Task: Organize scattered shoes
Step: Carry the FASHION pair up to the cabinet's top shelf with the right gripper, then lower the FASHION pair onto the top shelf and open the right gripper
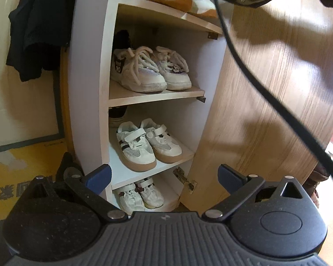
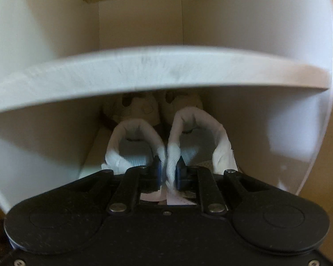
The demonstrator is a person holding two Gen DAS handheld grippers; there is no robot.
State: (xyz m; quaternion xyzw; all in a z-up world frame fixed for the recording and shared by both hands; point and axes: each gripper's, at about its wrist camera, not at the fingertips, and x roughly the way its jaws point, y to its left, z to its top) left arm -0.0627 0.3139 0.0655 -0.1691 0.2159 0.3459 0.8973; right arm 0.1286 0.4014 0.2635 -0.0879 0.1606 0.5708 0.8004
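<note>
White sneakers going into the tall white shoe cabinet (image 1: 93,88)

Our right gripper (image 2: 167,166) is clenched on the touching inner collars of a pair of white gum-soled sneakers (image 2: 219,141) – they sit on a cabinet shelf just under the white shelf board (image 2: 157,71), behind them another pale pair (image 2: 142,107). Our left gripper (image 1: 165,178) hangs released before the cabinet's lower shelves – holding nothing – facing the white strap sneakers (image 1: 144,144), with chunky laced white sneakers (image 1: 148,71) one shelf above.
</note>
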